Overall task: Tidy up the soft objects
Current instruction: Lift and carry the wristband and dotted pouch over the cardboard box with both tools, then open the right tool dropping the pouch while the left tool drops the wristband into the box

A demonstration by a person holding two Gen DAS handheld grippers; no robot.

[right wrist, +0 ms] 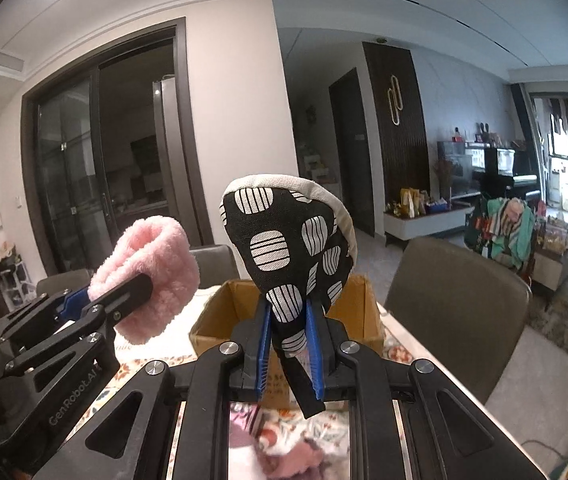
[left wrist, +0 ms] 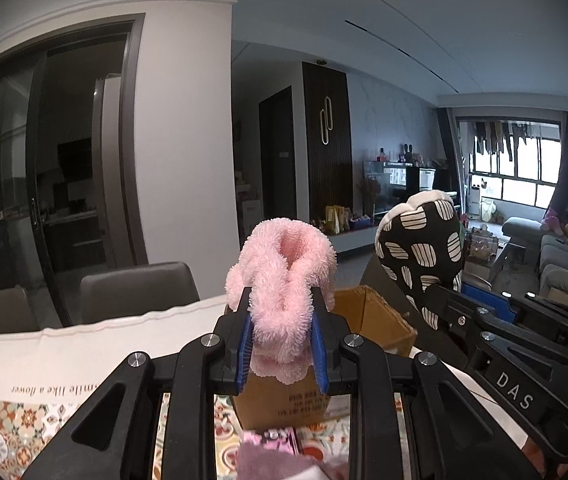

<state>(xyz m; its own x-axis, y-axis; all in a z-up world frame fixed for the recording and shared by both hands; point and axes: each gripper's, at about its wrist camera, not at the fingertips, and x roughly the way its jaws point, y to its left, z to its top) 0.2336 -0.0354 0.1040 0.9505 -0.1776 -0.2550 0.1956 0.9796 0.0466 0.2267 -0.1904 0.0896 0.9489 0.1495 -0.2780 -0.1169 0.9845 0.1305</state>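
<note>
My left gripper (left wrist: 282,312) is shut on a fluffy pink cloth (left wrist: 284,268), held up above an open cardboard box (left wrist: 368,320). In the right wrist view the same pink cloth (right wrist: 148,276) shows at the left, clamped in the left gripper (right wrist: 140,284). My right gripper (right wrist: 290,320) is shut on a black mitt with white striped spots (right wrist: 288,248), raised over the cardboard box (right wrist: 224,312). From the left wrist view that mitt (left wrist: 424,248) stands to the right, with the right gripper (left wrist: 432,292) pinching its lower end.
A table with a floral cloth (left wrist: 16,432) lies below, and a white cushion (left wrist: 64,360) with lettering rests at the left. Grey chairs (right wrist: 456,304) stand behind the table. Pink and purple soft items (right wrist: 296,460) lie under the grippers.
</note>
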